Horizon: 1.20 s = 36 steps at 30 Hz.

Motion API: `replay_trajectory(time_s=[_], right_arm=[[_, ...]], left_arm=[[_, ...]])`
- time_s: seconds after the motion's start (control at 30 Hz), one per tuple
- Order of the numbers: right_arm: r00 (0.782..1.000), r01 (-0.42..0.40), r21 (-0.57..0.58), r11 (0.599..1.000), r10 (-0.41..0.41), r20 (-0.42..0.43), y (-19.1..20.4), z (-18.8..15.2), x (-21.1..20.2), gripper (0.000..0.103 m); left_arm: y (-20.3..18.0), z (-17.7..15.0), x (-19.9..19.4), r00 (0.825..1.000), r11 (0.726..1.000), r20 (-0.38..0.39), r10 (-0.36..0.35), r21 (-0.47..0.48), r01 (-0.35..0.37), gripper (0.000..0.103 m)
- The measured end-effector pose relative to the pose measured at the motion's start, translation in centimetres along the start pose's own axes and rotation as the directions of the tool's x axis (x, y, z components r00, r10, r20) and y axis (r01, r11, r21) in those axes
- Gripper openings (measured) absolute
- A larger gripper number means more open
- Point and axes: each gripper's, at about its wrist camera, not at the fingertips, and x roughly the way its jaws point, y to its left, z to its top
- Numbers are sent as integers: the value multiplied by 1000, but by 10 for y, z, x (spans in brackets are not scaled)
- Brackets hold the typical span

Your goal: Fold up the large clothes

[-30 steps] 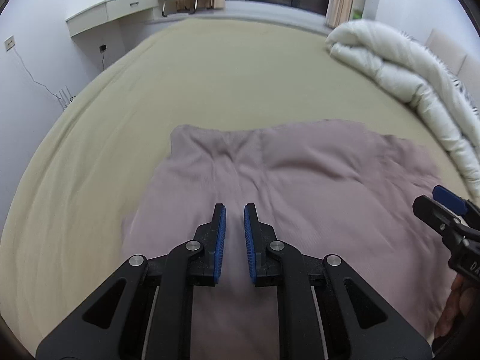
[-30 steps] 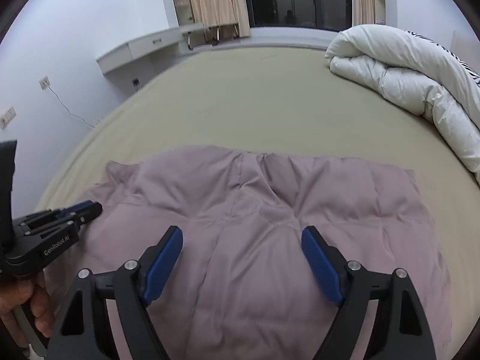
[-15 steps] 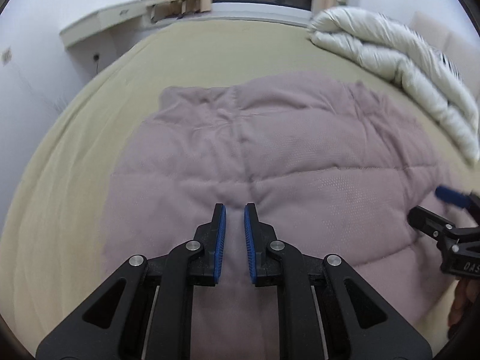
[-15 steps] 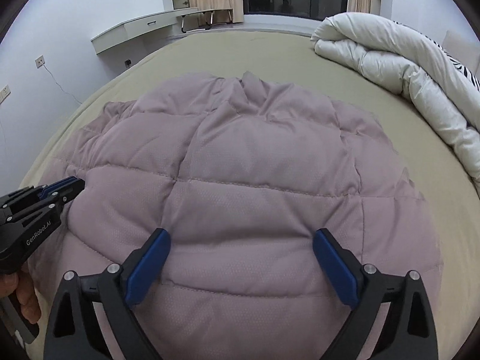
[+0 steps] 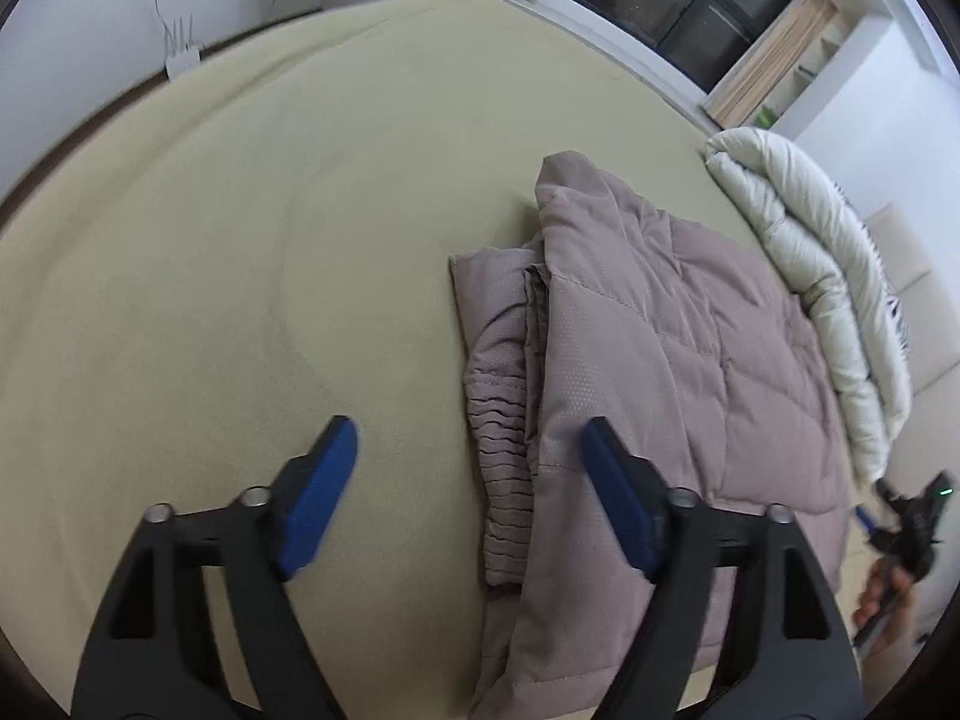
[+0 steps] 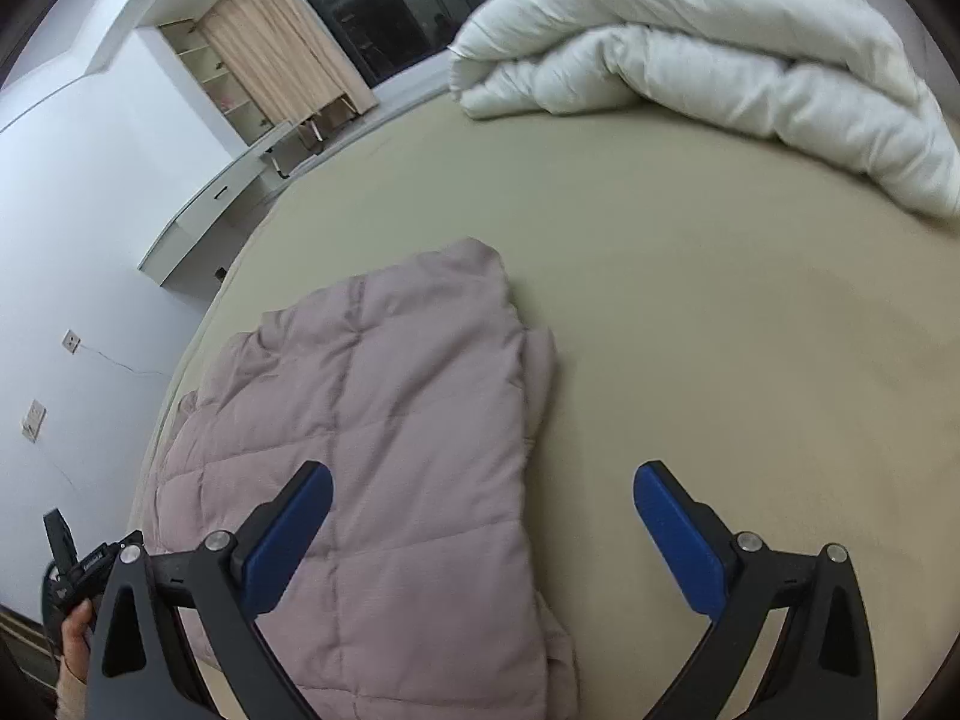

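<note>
A mauve quilted puffer jacket [image 5: 678,372] lies folded in layers on the beige bed [image 5: 240,252]; a ribbed cuff shows at its left edge. It also shows in the right wrist view [image 6: 384,420]. My left gripper [image 5: 468,480] is open and empty, straddling the jacket's left edge above it. My right gripper [image 6: 480,522] is open and empty, straddling the jacket's right edge. The right gripper shows at the far right of the left wrist view [image 5: 906,528]; the left gripper shows at the lower left of the right wrist view [image 6: 78,564].
A rolled white duvet [image 6: 690,66] lies along the bed's far right side, also in the left wrist view [image 5: 822,276]. A white desk [image 6: 228,198] stands by the wall. Curtains and a dark window [image 6: 384,6] are beyond the bed.
The left gripper has opened from shut. Both grippers have swung apart to the jacket's opposite edges. The jacket now lies as a narrower folded stack instead of spread wide.
</note>
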Motion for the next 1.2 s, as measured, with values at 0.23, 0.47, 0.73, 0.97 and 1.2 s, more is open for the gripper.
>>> replay_trajectory(time_s=[0.23,0.47,0.73,0.97,1.2], right_arm=[[970,-178,112,978,194,-149,-25,4,57,103],[904,-367,144,919,389,-179,-15,4,89,79],[894,-373,98,922,386,-226,4,4,104,78],[870,-425,110,898,439,-223,-2,4,105,75],[893,-364,90,927,375,-248,9,10,117,72]], left_arm=[[12,10,45,970,980,-150,-191,-92,179,84],[18,35,92,933,952,-203,-298,-132,275,84],[13,63,126,902,925,-221,-372,-169,340,80],[14,72,156,863,890,-243,-444,-231,393,70],[-6,77,166,887,922,-257,-383,-171,349,42]])
